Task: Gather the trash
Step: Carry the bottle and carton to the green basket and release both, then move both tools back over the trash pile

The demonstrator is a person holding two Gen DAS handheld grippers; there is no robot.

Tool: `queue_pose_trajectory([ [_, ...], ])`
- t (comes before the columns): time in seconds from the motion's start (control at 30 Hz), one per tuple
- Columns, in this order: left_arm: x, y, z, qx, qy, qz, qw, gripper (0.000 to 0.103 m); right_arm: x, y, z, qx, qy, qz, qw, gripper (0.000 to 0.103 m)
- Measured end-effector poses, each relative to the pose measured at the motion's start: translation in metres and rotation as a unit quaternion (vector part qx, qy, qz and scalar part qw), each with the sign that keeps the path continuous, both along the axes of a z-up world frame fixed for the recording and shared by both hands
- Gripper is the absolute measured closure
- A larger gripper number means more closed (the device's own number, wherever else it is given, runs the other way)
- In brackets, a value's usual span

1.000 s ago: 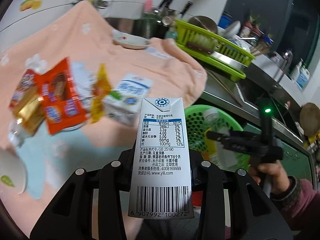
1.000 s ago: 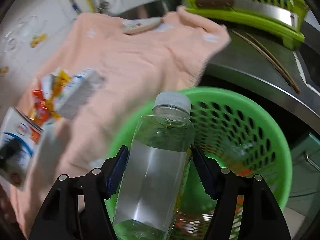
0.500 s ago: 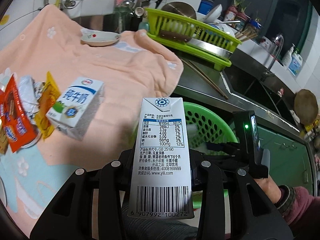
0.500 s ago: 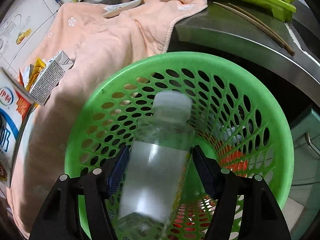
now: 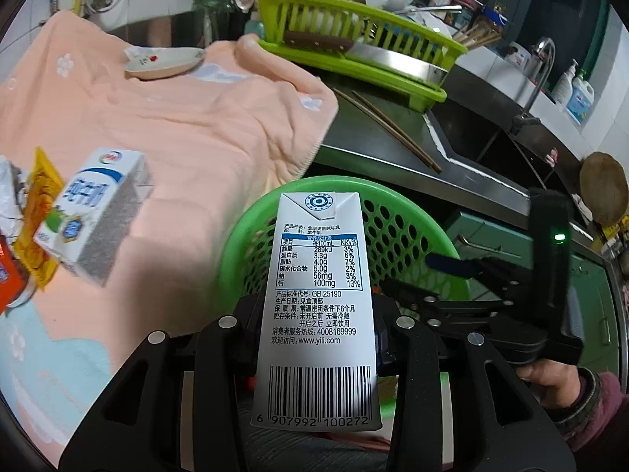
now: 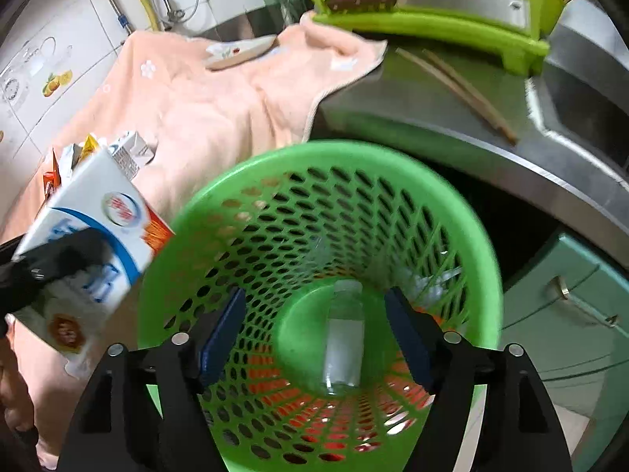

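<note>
Left hand-held gripper [image 5: 316, 338]: pinching upright milk carton [image 5: 319, 306] by its lower half, barcode side toward the camera; carried above near rim of green perforated basket [image 5: 397, 228]; same carton visible at left edge of right wrist view [image 6: 90, 251], just beside basket rim.

Right hand-held gripper [image 6: 314, 334]: fingers spread wide, nothing between blue pads [image 6: 222, 334]; positioned above basket opening [image 6: 452, 212], pointing down into it.

Clear plastic bottle [image 6: 344, 334]: lying on basket floor, cap end pointing away from camera; apart from both pads.

Basket: standing in front of steel counter [image 6: 452, 118] edge, below counter level.

Remaining trash on peach towel [image 5: 188, 118] covering counter: second milk carton [image 5: 94, 212], tilted on its side; yellow wrapper [image 5: 39, 208] and orange wrapper [image 5: 10, 279] touching it at left.

Elsewhere on towel: small dish [image 5: 165, 63], far end, well apart from trash.

On bare counter: chopsticks [image 5: 389, 129]; green dish rack [image 5: 361, 55] behind them.
</note>
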State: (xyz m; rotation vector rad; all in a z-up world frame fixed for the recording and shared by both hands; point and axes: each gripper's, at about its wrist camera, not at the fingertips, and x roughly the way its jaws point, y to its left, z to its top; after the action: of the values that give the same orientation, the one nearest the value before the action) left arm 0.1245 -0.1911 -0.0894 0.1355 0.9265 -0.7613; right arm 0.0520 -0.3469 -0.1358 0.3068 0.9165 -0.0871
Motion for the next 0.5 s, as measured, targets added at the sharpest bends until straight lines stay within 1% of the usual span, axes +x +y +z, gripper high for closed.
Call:
queue_pose_trajectory([
  [0.13, 0.001, -0.012, -0.008, 0.008, 0.004, -0.001, 1.0000, 0.064, -0.009, -0.010, 0.010, -0.007, -0.014, -0.011, 1.000, 0.024],
  [0.23, 0.001, -0.018, -0.013, 0.011, 0.012, -0.002, 0.9999, 0.061, -0.014, -0.017, 0.012, -0.003, -0.019, -0.018, 1.000, 0.021],
  [0.3, 0.000, -0.020, -0.014, 0.011, 0.009, -0.001, 0.9999, 0.051, -0.014, -0.020, 0.012, -0.001, -0.020, -0.019, 1.000, 0.020],
  [0.4, -0.001, -0.021, -0.015, 0.009, 0.009, -0.001, 0.9999, 0.043, -0.015, -0.020, 0.012, 0.002, -0.021, -0.019, 1.000, 0.019],
  [0.5, -0.003, -0.018, -0.013, 0.011, 0.004, 0.004, 0.9999, 0.039, -0.014, -0.017, 0.013, 0.006, -0.023, -0.016, 1.000, 0.018],
])
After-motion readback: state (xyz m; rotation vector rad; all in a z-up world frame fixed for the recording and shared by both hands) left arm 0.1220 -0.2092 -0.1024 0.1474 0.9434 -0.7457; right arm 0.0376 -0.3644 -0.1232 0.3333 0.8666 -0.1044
